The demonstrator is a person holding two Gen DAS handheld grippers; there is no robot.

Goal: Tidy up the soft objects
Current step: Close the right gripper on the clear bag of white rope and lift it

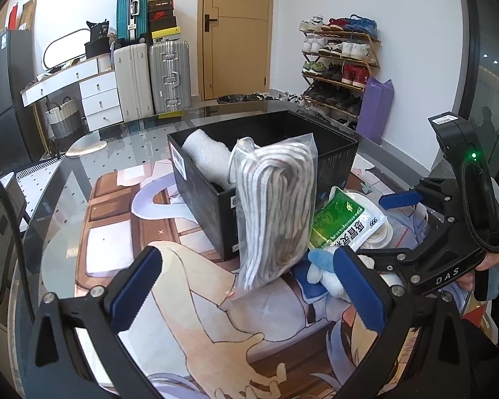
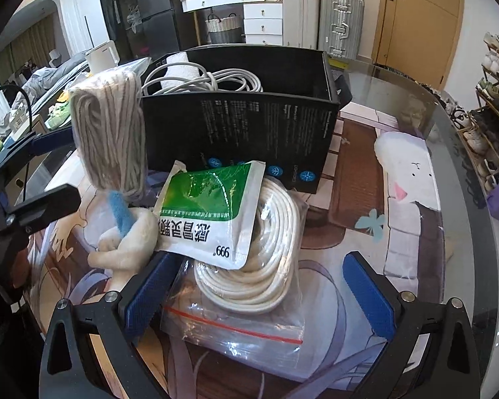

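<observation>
Over the desk, left tongs spread wide and empty, with the bagged grey rope upright just ahead between the pads, leaning on the black box. Right tongs likewise wide open, gripping nothing, straddling the bagged white cord under the green sachet; plush toy just left.

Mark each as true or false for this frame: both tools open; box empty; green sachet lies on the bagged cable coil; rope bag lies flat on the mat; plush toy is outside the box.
1. Both the left tool and right tool are open. True.
2. The black box is empty. False: it holds a white towel and a cable.
3. The green sachet lies on the bagged coil. True.
4. The rope bag lies flat. False: it stands upright against the box.
5. The plush toy is outside the box. True.
</observation>
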